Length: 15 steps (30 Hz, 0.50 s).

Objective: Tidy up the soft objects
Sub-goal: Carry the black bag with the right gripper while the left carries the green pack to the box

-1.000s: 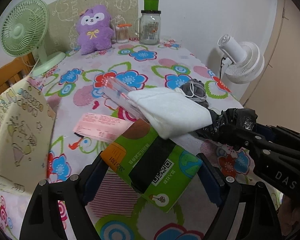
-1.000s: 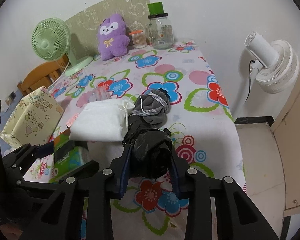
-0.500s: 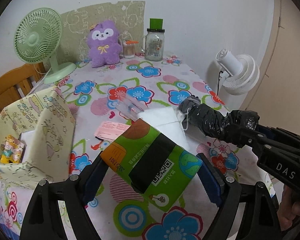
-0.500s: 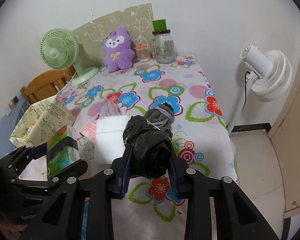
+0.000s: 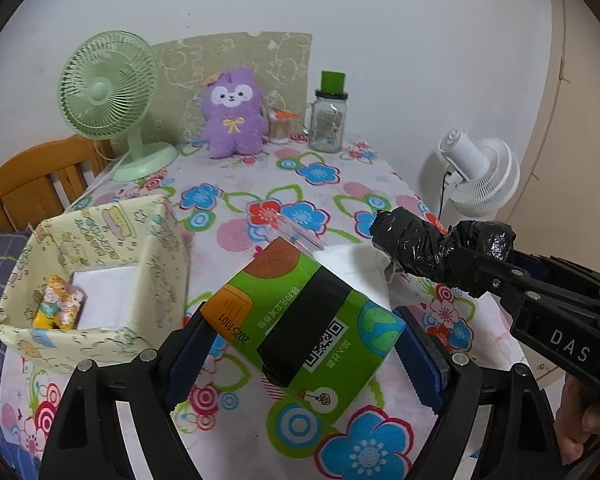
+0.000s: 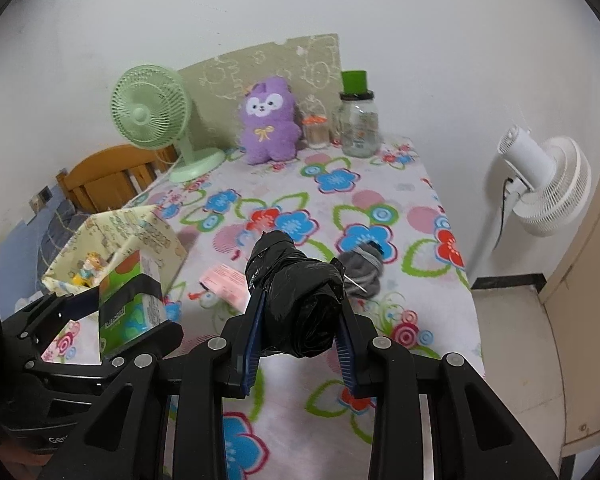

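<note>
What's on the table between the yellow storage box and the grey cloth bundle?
In the right wrist view, a pink card lies flat on the tablecloth between the yellow storage box and the grey cloth bundle.

A home room: flowered tablecloth (image 5: 320,184), purple plush toy (image 5: 231,114), green desk fan (image 5: 108,88), wooden chair (image 5: 32,184).

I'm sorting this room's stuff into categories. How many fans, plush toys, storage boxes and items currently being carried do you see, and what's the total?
Fans: 2 (green fan, white fan)
Plush toys: 1 (purple plush toy)
Storage boxes: 1 (patterned box)
Carried items: 2 (green pack, black bundle)
Total: 6
</note>
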{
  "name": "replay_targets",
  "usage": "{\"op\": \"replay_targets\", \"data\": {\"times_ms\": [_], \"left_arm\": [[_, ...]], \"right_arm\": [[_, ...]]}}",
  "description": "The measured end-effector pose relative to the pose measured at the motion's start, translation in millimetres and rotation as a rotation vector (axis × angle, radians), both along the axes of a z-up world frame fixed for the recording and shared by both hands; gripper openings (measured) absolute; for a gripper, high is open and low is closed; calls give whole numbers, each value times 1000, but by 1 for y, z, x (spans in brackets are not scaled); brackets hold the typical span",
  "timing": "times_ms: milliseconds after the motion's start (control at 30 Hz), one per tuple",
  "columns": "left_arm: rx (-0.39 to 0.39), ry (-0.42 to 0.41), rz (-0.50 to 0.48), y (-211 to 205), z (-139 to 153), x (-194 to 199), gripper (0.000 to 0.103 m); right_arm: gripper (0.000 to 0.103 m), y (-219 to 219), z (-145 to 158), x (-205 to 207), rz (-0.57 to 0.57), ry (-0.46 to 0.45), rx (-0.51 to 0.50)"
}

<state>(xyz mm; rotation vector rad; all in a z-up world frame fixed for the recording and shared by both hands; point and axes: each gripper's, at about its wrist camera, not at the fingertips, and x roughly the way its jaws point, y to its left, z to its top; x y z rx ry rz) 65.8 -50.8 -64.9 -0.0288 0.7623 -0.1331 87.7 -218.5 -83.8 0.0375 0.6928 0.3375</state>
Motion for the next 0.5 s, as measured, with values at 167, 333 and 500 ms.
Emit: {"op": "replay_targets", "data": {"times_ms": [167,333,500], "left_arm": [[-11,-27,29,18,10,-3,88],[-21,-45,57,38,17,-7,88],[-33,-65,87,58,23,-9,88]], "right_arm": [[35,22,13,-1,36,-23,-6],[35,45,23,-2,73,-43,-13],[35,66,32,-2,103,-56,-22]]}}
